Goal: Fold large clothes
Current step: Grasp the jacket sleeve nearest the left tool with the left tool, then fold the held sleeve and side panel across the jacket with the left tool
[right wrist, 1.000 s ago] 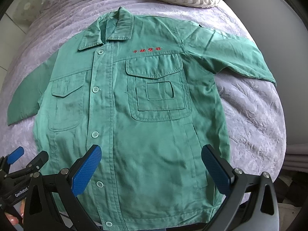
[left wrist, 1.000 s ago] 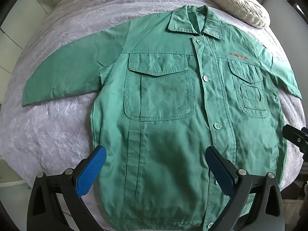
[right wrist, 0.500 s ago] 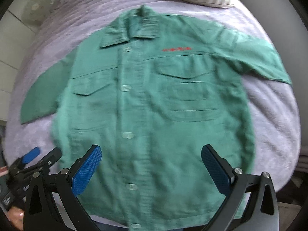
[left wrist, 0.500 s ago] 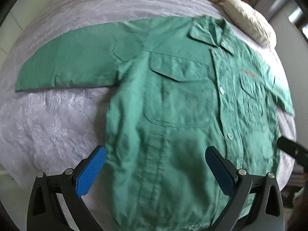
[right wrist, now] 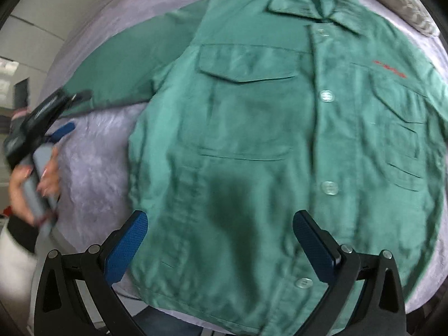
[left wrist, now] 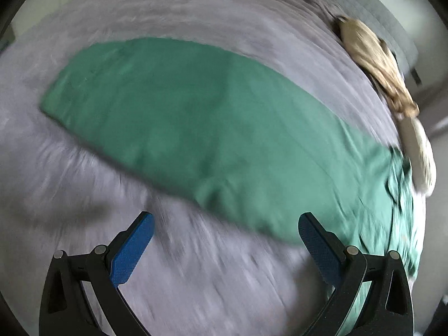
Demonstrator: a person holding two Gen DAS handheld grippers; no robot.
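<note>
A green button-up work jacket (right wrist: 266,140) lies flat, front up, on a grey bedspread (right wrist: 95,162). Its left sleeve (left wrist: 173,117) stretches across the left wrist view, blurred by motion. My left gripper (left wrist: 224,240) is open and empty, hovering over the bedspread just below the sleeve; it also shows at the left edge of the right wrist view (right wrist: 60,117), beside the sleeve's cuff. My right gripper (right wrist: 221,240) is open and empty above the jacket's lower front, left of the button placket.
The grey bedspread (left wrist: 196,280) covers a bed. A beige garment (left wrist: 375,64) and a cream cushion (left wrist: 420,156) lie at the far side. The cushion's edge (right wrist: 406,2) shows at top right of the right wrist view. The bed's near edge runs under both grippers.
Both grippers have swung left. The left one left the jacket's hem and now faces the left sleeve. The right one moved from the right half to the left half of the jacket.
</note>
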